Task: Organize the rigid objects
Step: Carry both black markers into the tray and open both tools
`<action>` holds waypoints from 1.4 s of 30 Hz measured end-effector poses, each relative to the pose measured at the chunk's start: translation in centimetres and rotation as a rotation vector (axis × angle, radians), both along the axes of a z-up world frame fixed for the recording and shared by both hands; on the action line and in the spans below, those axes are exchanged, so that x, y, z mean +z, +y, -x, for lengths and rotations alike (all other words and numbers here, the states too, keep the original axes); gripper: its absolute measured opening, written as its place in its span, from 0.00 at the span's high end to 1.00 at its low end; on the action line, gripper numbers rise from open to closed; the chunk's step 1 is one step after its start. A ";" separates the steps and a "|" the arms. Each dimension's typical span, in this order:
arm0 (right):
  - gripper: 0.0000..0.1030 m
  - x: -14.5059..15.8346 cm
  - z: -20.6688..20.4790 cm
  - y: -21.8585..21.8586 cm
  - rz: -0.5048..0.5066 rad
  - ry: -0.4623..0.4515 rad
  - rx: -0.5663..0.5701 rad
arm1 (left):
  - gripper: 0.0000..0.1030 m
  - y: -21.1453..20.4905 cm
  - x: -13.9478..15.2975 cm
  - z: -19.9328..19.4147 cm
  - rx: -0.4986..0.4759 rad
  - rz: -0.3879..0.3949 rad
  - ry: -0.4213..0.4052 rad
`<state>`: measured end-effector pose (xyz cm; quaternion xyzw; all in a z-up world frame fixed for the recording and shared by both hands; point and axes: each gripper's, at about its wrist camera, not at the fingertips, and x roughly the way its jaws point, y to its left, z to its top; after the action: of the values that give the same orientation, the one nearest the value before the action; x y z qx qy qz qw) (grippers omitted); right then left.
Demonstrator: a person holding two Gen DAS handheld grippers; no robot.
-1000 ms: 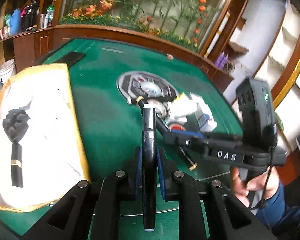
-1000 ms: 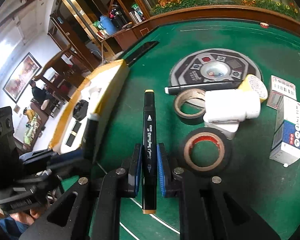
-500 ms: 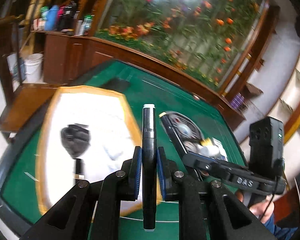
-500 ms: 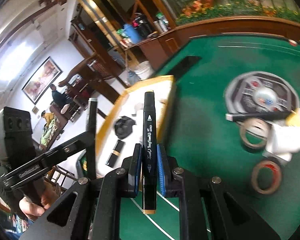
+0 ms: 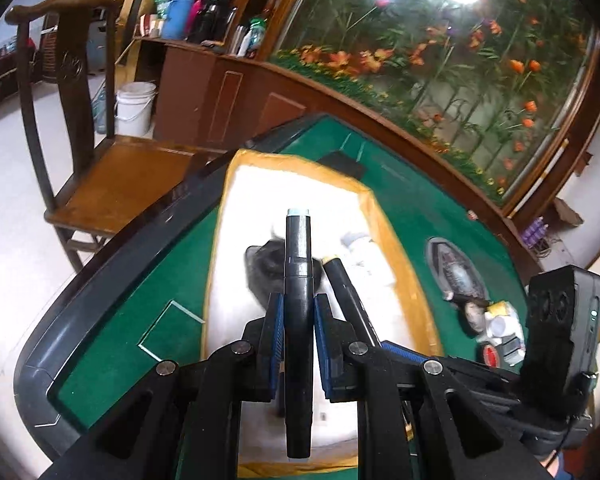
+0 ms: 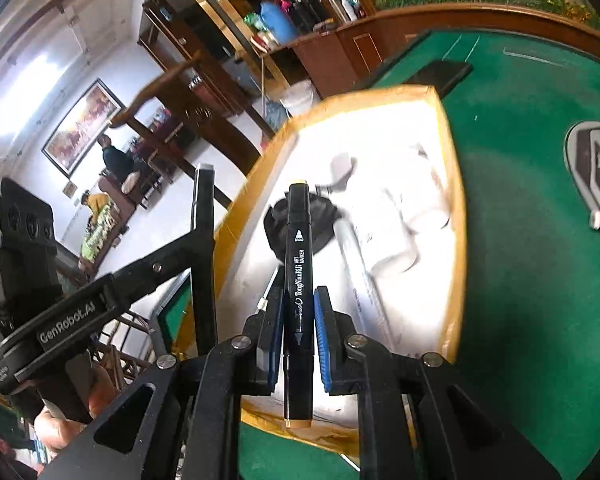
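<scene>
In the left wrist view my left gripper is shut on a black marker with a pale grey-blue end. It hangs over a white-lined box with a yellow taped rim. My right gripper is shut on a black art marker with tan ends, above the same box. Each view shows the other gripper beside it: the right gripper with its tan-tipped marker, and the left gripper. A crumpled black thing, a grey pen and white items lie inside the box.
The box lies at the left end of a green felt table with a round grey centre panel. Tape rolls and small boxes are heaped at the right. A flat black slab lies beyond the box. A wooden chair stands off the table's edge.
Both grippers have swung left, from over the green felt and the heap of tape rolls to above the box. Each still holds its marker.
</scene>
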<state>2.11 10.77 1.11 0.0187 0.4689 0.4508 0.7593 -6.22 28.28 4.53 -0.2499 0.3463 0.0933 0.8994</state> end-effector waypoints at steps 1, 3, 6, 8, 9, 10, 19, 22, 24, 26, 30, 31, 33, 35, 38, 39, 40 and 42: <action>0.86 -0.3 0.1 0.2 0.009 0.004 0.002 | 0.85 0.0 -0.3 -0.1 0.000 -0.003 0.011; 0.86 -0.9 0.1 0.5 0.029 0.003 0.008 | 0.85 -0.2 -0.8 -0.4 0.008 -0.026 0.036; 0.86 -0.8 0.4 1.1 0.048 -0.025 0.018 | 0.85 -0.4 -1.4 -0.7 0.017 -0.057 0.068; 0.86 -1.0 0.7 1.4 0.071 -0.048 0.030 | 0.85 -0.6 -1.6 -0.8 0.025 -0.089 0.084; 0.86 -1.1 0.9 1.6 0.085 -0.067 0.036 | 0.85 -0.6 -1.6 -0.7 0.027 -0.094 0.086; 0.86 -1.2 1.1 1.7 0.098 -0.085 0.041 | 0.85 -0.5 -1.7 -0.7 0.028 -0.095 0.088; 0.86 -1.5 2.1 1.5 0.146 -0.150 0.064 | 0.85 -0.7 -1.7 -0.5 0.026 -0.139 0.110; 0.86 -1.4 2.1 1.3 0.135 -0.132 0.068 | 0.81 -0.8 -1.7 -0.6 0.031 -0.133 0.121; 0.85 -1.4 2.1 1.3 0.135 -0.136 0.068 | 0.65 -0.7 -1.7 -0.6 0.037 -0.123 0.127; 0.85 -1.3 2.2 1.2 0.131 -0.131 0.072 | 0.59 -0.8 -1.5 -0.3 0.030 -0.112 0.110; 0.85 -0.7 1.8 -0.1 0.098 -0.109 0.056 | 0.58 -1.6 -0.3 0.0 0.017 -0.150 0.085; 0.85 -0.4 1.5 -0.6 0.082 -0.097 0.048 | 0.54 -1.9 -0.1 0.1 0.010 -0.150 0.076; 0.85 0.1 1.1 -1.7 0.058 -0.088 0.032 | 0.51 -2.5 0.5 0.1 -0.003 -0.155 0.060; 0.83 0.6 0.7 -2.9 0.041 -0.086 0.011 | 0.51 -3.2 1.1 0.0 -0.018 -0.169 0.053; 0.79 1.2 -0.2 -5.7 0.012 -0.088 -0.040 | 0.51 -4.7 1.8 -0.2 -0.053 -0.174 0.038; 0.79 1.4 -0.6 -6.9 0.003 -0.088 -0.063 | 0.51 -5.3 2.0 -0.3 -0.070 -0.178 0.032; 0.79 1.6 -1.0 -8.0 -0.005 -0.088 -0.083 | 0.51 -6.1 2.2 -0.4 -0.089 -0.184 0.028; 0.79 2.0 -2.0 -11.2 -0.019 -0.098 -0.144 | 0.47 -7.7 2.6 -0.6 -0.129 -0.194 0.021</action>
<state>4.07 -0.43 3.15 0.0373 0.4243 0.4000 0.8115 -5.63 20.58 7.17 -0.1380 0.3603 0.0708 0.9198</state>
